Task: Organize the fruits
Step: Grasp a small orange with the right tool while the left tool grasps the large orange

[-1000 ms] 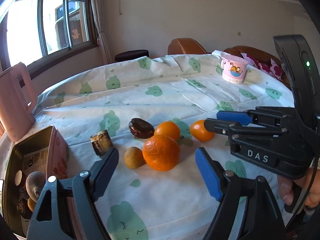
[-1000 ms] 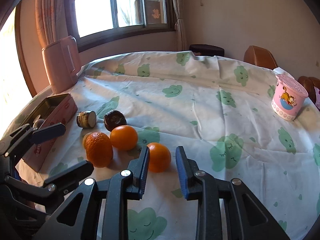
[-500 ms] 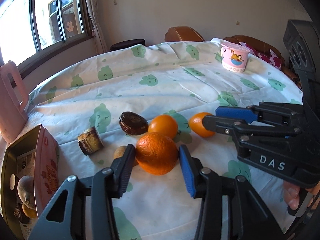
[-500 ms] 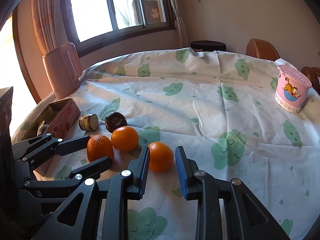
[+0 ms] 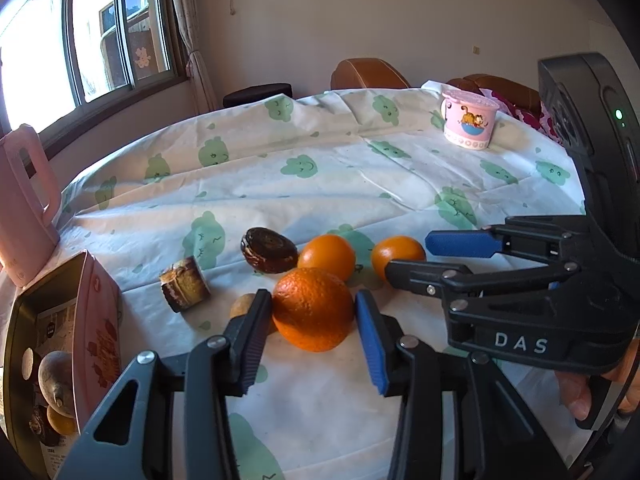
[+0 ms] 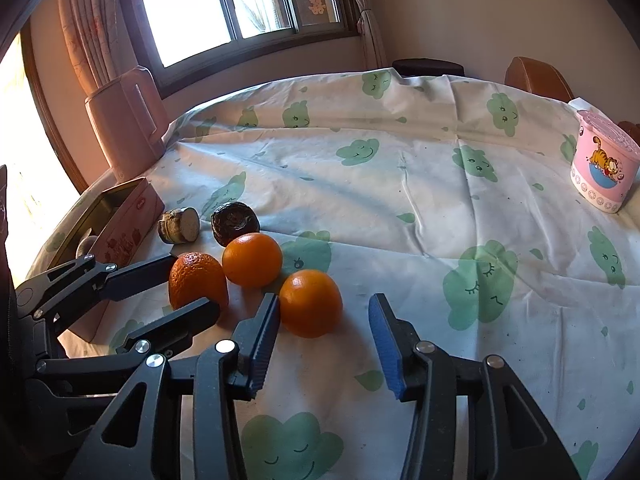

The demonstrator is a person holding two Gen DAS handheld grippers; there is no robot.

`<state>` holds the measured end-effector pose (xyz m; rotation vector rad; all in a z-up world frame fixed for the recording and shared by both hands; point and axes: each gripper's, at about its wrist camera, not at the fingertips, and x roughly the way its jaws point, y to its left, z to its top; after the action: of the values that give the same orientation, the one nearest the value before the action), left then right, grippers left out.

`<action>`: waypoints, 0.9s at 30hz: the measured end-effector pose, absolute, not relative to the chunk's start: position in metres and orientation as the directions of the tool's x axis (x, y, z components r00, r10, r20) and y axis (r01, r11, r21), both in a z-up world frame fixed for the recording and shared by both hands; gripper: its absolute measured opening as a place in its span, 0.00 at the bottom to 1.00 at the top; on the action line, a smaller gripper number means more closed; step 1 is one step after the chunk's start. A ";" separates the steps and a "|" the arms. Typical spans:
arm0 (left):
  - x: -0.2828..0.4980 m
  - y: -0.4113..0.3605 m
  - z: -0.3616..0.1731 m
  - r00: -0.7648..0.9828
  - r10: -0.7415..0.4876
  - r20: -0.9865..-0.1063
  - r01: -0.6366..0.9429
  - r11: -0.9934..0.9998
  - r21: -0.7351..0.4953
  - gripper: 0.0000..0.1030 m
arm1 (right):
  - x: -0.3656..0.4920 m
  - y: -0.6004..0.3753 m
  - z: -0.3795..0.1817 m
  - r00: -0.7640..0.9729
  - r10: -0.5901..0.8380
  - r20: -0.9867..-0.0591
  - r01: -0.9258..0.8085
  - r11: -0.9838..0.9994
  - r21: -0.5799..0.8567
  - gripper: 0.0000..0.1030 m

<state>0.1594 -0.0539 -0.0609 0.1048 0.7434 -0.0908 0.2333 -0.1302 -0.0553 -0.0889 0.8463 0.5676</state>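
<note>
My left gripper [image 5: 310, 316] has both pads against the sides of the large rough orange [image 5: 314, 308], which rests on the tablecloth. In the right wrist view this orange [image 6: 197, 278] sits between the left gripper's fingers [image 6: 160, 272]. My right gripper [image 6: 324, 328] is open, its left pad next to a smooth orange [image 6: 310, 302]; this orange also shows in the left wrist view [image 5: 396, 254]. A third orange [image 5: 326, 256] lies behind. A small brownish fruit [image 5: 242, 306] lies partly hidden behind my left finger.
A pink tin box [image 5: 96, 336] at the left holds several fruits. A dark round pastry [image 5: 268, 250] and a small cake piece [image 5: 184, 290] lie nearby. A pink kettle [image 6: 126, 120] stands at the far left. A pink cartoon cup [image 5: 470, 124] stands at the far right.
My left gripper moved forward and closed from wide open onto the large orange. My right gripper opened wider beside the smooth orange.
</note>
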 end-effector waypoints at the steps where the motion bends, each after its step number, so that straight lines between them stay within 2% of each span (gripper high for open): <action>1: 0.159 -0.054 -0.061 0.734 -0.046 -0.677 0.120 0.991 0.063 0.43 | 0.233 -0.129 -0.056 0.517 0.444 -0.732 -0.514 0.845 0.148 0.42; 2: 0.159 -0.054 -0.060 0.735 -0.048 -0.676 0.122 0.991 0.062 0.42 | 0.233 -0.127 -0.056 0.509 0.451 -0.734 -0.524 0.838 0.151 0.36; 4: 0.157 -0.054 -0.059 0.741 -0.052 -0.669 0.126 0.990 0.062 0.41 | 0.231 -0.123 -0.056 0.502 0.456 -0.735 -0.544 0.827 0.142 0.32; 11: 0.153 -0.054 -0.055 0.758 -0.069 -0.648 0.135 0.989 0.053 0.35 | 0.226 -0.122 -0.053 0.527 0.455 -0.717 -0.552 0.825 0.118 0.31; 19: 0.153 -0.054 -0.055 0.757 -0.075 -0.649 0.137 0.990 0.046 0.34 | 0.226 -0.131 -0.049 0.554 0.463 -0.692 -0.529 0.838 0.137 0.31; 21: 0.153 -0.054 -0.055 0.757 -0.064 -0.650 0.130 0.990 0.054 0.37 | 0.225 -0.132 -0.048 0.555 0.465 -0.690 -0.527 0.838 0.141 0.31; 22: 0.154 -0.054 -0.056 0.755 -0.058 -0.653 0.125 0.991 0.056 0.43 | 0.226 -0.132 -0.048 0.555 0.465 -0.689 -0.525 0.839 0.143 0.31; 23: 0.156 -0.053 -0.057 0.750 -0.051 -0.659 0.117 0.992 0.057 0.54 | 0.226 -0.132 -0.048 0.555 0.466 -0.689 -0.524 0.839 0.145 0.31; 25: 0.160 -0.052 -0.061 0.728 -0.062 -0.682 0.125 0.991 0.044 0.57 | 0.226 -0.133 -0.048 0.556 0.467 -0.687 -0.521 0.840 0.150 0.31; 27: 0.162 -0.058 -0.063 0.714 -0.073 -0.696 0.153 0.987 0.053 0.52 | 0.226 -0.135 -0.047 0.558 0.469 -0.684 -0.518 0.842 0.154 0.31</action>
<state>0.1620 -0.0579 -0.0634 0.1098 0.7658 -0.1256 0.2264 -0.1346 -0.0473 -0.0674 0.7865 0.5823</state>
